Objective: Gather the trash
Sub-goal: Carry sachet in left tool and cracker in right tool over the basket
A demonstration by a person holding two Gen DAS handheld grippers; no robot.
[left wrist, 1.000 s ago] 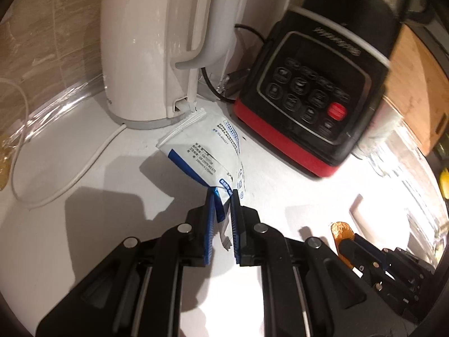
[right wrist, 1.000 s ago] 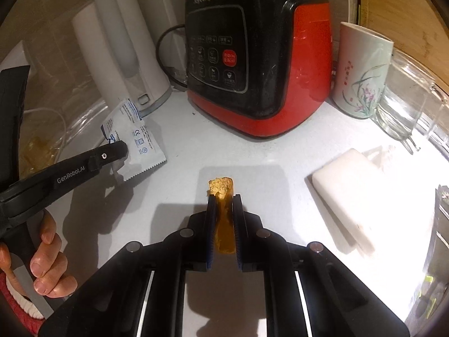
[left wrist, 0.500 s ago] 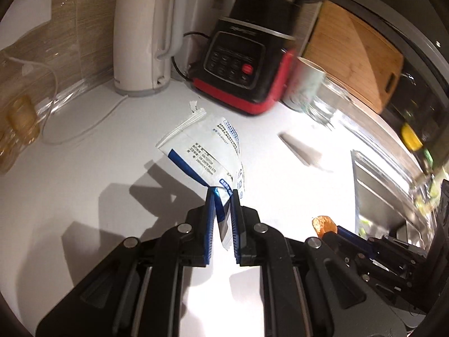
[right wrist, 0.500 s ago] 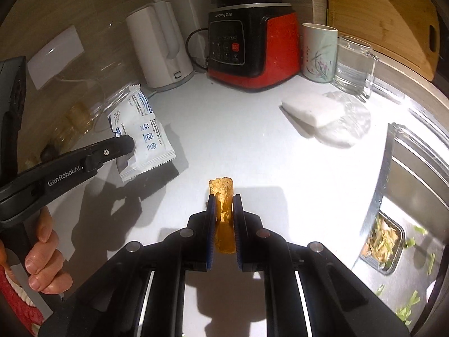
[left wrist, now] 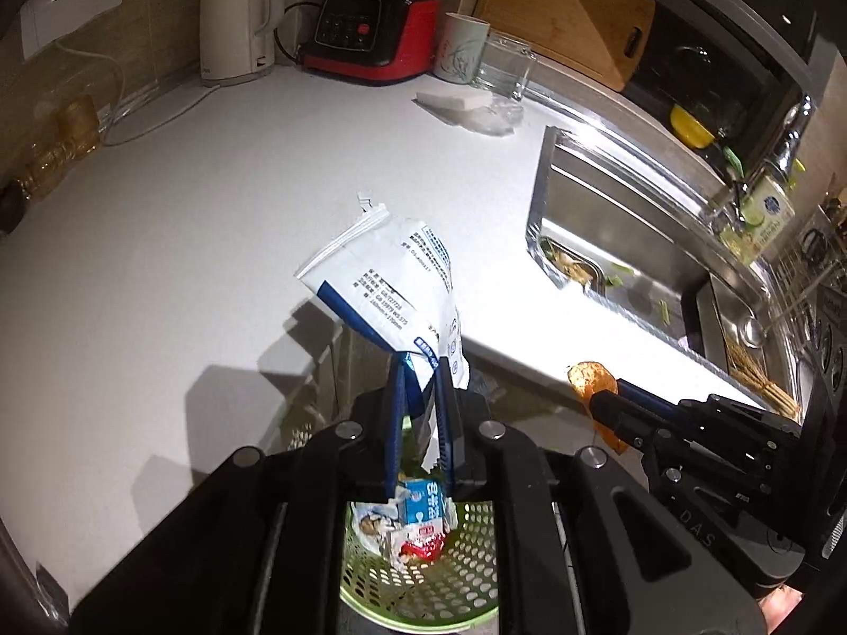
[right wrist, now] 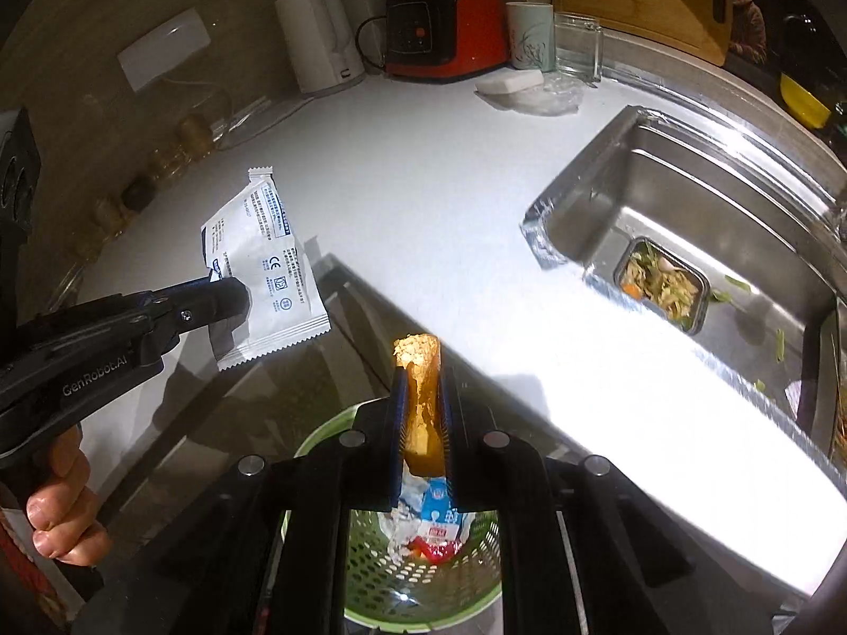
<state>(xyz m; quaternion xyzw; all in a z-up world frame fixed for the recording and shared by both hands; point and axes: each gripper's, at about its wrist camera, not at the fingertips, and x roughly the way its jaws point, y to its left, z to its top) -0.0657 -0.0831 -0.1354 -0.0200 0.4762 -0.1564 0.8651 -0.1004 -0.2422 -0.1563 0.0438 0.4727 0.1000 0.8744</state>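
My left gripper (left wrist: 422, 370) is shut on the corner of a white and blue wrapper (left wrist: 381, 286), which sticks up past its fingers. The same wrapper (right wrist: 264, 270) shows in the right wrist view, pinched by the left gripper (right wrist: 233, 299). My right gripper (right wrist: 422, 370) is shut on an orange-brown peel (right wrist: 421, 402); that peel (left wrist: 590, 378) also shows at the right gripper's tip in the left view. Both grippers hang beyond the counter's front edge, above a green perforated bin (left wrist: 466, 555) (right wrist: 381, 571) that holds a blue carton and crumpled wrappers.
White counter (left wrist: 212, 201) with kettle (left wrist: 235, 16), red-black blender (left wrist: 370, 26), mug (left wrist: 460, 47), glass (left wrist: 503, 66) and a white block (left wrist: 452, 100) at the back. Steel sink (right wrist: 688, 211) at right holds a food-scrap container (right wrist: 661, 286). A person's hand (right wrist: 58, 518) grips the left handle.
Both grippers have pulled back from the kettle and blender, across the counter to past its front edge, still holding the wrapper and the peel. The green bin has come into view below.
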